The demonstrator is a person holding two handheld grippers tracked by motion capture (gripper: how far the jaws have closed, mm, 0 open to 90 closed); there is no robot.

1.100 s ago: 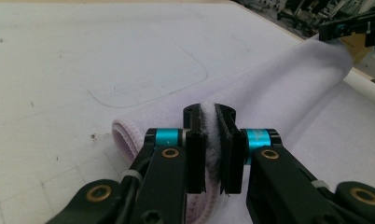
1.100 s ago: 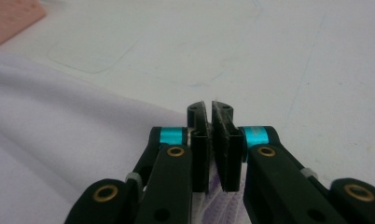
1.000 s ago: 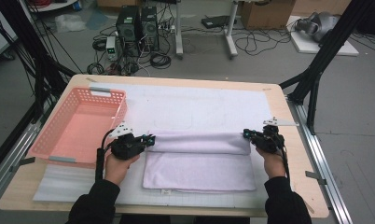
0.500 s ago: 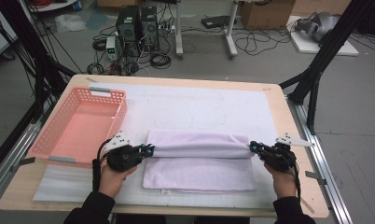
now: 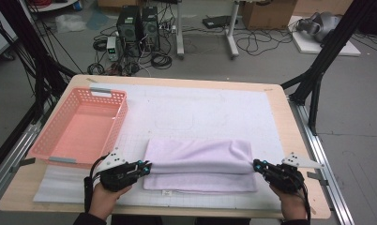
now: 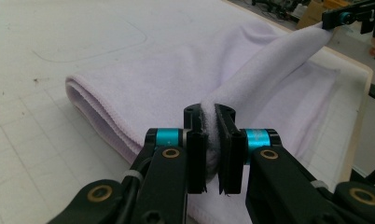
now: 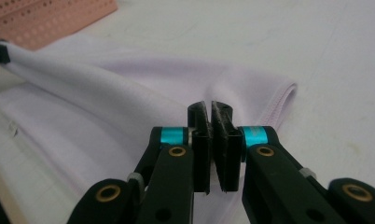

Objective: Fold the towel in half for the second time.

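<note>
Left gripper point(image 6: 212, 140): nearest to us at the table's front edge, we see its jaws pinched on a bunched corner of the lilac towel point(image 5: 198, 159); cloth is squeezed between the pads.
Right gripper point(image 7: 211, 140): also near the front edge, at the towel's other end, its jaws pressed together on the opposite corner of the same upper layer.
In the high view: the left gripper point(image 5: 147, 166) and right gripper point(image 5: 255, 164) stand well apart, one at each end of the towel, with the held edge stretched between them.
Towel: it lies on the white mat point(image 5: 196, 108) at the front middle of the table point(image 5: 280, 93), already doubled; the lower layer rests flat and the held layer is lifted slightly above it.
Step in hand: we judge this to be a fold in progress, with the far edge being drawn over towards the near edge.
Next move: we think both hands must travel together and level, keep the edge taut, then lay it along the near hem before the jaws let go; uneven pull would skew the fold.
Basket point(image 5: 116, 117): the pink slotted basket sits beyond the left gripper, on the table's left side, just beside the towel; we see nothing inside it.
</note>
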